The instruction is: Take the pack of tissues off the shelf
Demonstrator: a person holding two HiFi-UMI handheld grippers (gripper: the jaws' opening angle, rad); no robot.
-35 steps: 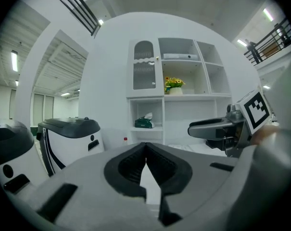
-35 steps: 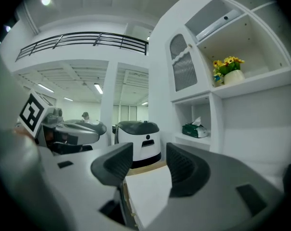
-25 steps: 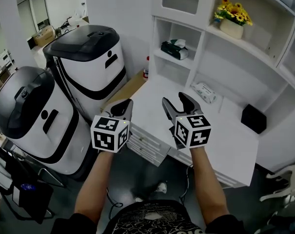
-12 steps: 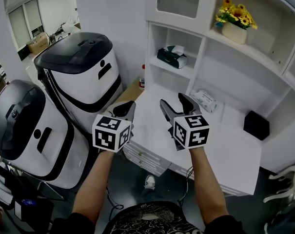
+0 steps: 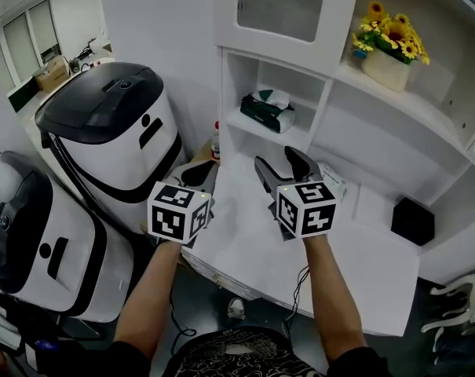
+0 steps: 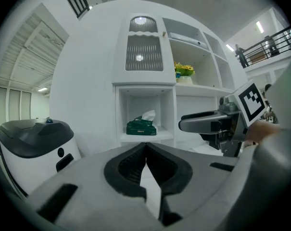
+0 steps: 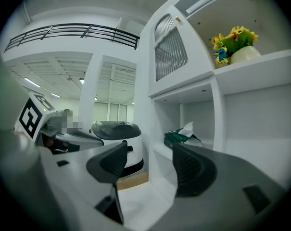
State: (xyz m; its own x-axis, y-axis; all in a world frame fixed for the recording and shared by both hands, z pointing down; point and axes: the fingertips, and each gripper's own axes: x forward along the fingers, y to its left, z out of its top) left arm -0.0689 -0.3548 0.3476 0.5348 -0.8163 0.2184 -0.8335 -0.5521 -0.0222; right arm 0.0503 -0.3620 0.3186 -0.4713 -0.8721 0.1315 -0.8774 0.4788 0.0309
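A dark green pack of tissues (image 5: 267, 110) with a white tissue sticking out lies on the low shelf of the white cabinet; it also shows in the left gripper view (image 6: 141, 127) and the right gripper view (image 7: 181, 137). My left gripper (image 5: 199, 171) hovers over the desk's left edge, short of the shelf, jaws shut with nothing in them (image 6: 145, 148). Beside it, my right gripper (image 5: 278, 158) points at the shelf with its jaws wide open and empty (image 7: 149, 154). Both are well short of the pack.
Two white machines with dark lids (image 5: 111, 124) (image 5: 33, 226) stand left of the white desk (image 5: 245, 250). On the desk lie a white pack (image 5: 331, 181) and a black box (image 5: 412, 220). A flower pot (image 5: 390, 53) sits on a higher shelf. A red-capped bottle (image 5: 215, 140) stands by the cabinet.
Both grippers and my view have moved closer to the cabinet, so the shelf with the tissue pack looks nearer. The white machines have slid left in view.
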